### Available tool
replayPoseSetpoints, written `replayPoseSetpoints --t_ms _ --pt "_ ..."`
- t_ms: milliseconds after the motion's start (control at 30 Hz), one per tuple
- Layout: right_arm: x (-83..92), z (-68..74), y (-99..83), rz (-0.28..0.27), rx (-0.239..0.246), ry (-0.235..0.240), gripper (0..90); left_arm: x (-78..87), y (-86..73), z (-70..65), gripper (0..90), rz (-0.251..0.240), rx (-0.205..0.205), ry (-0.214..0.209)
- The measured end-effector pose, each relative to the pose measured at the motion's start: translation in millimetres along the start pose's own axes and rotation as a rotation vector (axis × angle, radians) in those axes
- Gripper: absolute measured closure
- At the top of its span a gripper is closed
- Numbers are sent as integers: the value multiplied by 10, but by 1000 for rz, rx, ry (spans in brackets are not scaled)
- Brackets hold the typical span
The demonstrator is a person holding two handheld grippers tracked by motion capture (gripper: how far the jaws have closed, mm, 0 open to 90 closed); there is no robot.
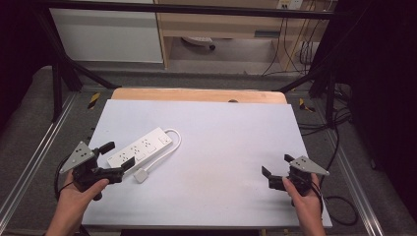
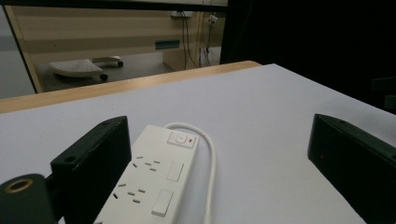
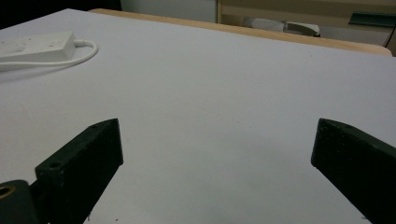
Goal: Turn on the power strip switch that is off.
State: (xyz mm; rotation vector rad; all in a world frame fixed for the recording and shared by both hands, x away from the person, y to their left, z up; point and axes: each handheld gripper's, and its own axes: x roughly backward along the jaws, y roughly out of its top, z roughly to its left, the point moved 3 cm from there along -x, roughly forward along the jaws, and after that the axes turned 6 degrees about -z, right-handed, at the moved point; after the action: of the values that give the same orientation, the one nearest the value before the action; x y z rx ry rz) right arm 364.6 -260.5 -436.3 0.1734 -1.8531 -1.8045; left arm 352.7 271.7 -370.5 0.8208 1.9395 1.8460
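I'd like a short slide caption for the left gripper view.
Left gripper, fingers spread wide, closing in on a white power strip lying flat on the pale table.

We see the white table top evenly and softly lit from above, while the surroundings at both sides fall into near black. The power strip casts only a faint shadow. In the high view the picture is a little soft and grainy. In both gripper views the near black jaws are dark and slightly blurred, and the far background is unsharp.
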Motion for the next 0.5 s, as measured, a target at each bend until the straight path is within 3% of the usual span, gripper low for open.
replayPoseSetpoints --t_ms 500 --pt "-3 5 2 0 2 0 27 -206 12 49 63 0 -1 3"
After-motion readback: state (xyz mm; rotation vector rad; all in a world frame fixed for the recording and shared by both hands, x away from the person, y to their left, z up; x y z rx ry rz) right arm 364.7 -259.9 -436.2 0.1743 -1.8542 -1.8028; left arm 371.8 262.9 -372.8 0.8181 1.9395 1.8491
